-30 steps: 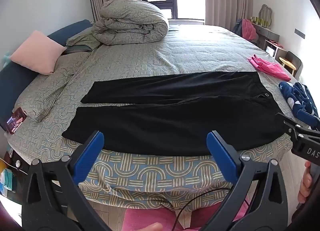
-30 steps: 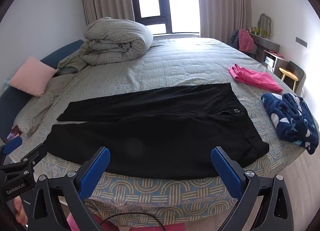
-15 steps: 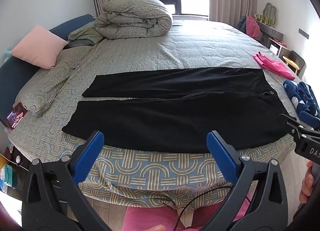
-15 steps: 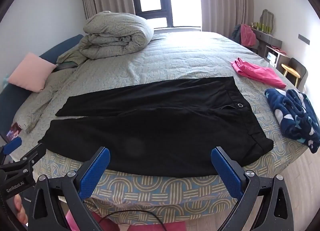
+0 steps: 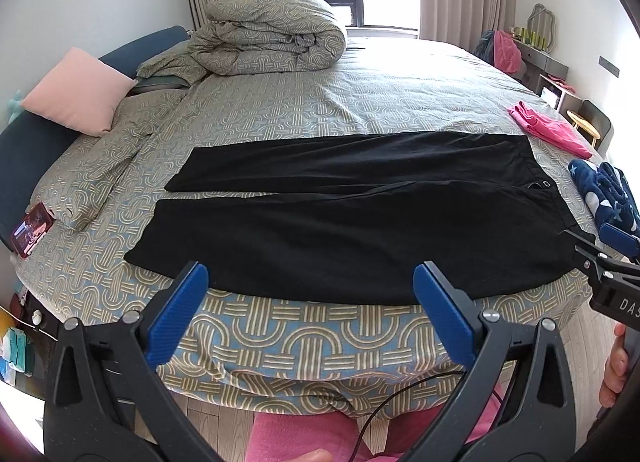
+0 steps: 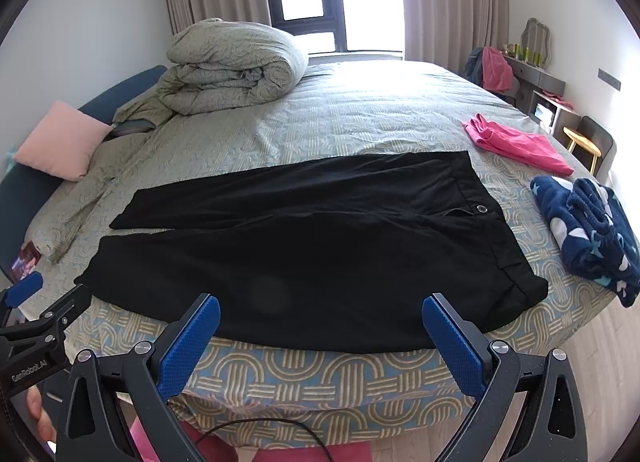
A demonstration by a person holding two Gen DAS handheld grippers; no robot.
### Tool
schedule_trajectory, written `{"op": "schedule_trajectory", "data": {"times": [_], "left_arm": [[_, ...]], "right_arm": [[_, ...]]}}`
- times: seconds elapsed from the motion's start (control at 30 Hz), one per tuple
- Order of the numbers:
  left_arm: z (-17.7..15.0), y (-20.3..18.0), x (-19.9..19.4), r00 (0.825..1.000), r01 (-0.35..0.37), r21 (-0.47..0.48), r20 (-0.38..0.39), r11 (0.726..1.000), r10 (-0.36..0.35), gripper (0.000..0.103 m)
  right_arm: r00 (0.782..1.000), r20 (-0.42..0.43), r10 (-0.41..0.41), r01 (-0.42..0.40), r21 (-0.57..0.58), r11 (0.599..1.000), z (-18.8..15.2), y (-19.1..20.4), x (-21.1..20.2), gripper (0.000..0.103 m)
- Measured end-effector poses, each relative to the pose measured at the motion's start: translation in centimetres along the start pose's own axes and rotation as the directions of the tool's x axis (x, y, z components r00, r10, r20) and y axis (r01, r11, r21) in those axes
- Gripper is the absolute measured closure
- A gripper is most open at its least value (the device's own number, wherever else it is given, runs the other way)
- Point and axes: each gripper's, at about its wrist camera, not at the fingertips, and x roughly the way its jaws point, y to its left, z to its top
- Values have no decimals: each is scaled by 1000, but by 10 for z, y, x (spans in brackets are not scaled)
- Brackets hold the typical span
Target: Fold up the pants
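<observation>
Left gripper [image 5: 306,294] fingers spread wide, empty, held level off the near edge of the bed [image 5: 320,338], pointing across it. Right gripper [image 6: 320,326] same: fingers wide apart, nothing held, level, just off the bed edge to the right of the left one. Black pants [image 6: 320,246] lie flat, unfolded, along the near bed edge, waistband right, legs left. Pink garment [image 6: 516,144] and navy star-print fleece [image 6: 592,234] right of pants. Rolled duvet [image 6: 232,66], pink pillow [image 6: 60,142] far left.
</observation>
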Motion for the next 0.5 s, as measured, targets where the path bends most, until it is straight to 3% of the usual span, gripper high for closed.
{"op": "schedule_trajectory", "data": {"times": [0.5], "left_arm": [[-5,-4,1,1000,-10,25,-9,1000,10,1]], "right_arm": [[1000,-27,4,-4,3,1000,-6,-3,7,0]]}}
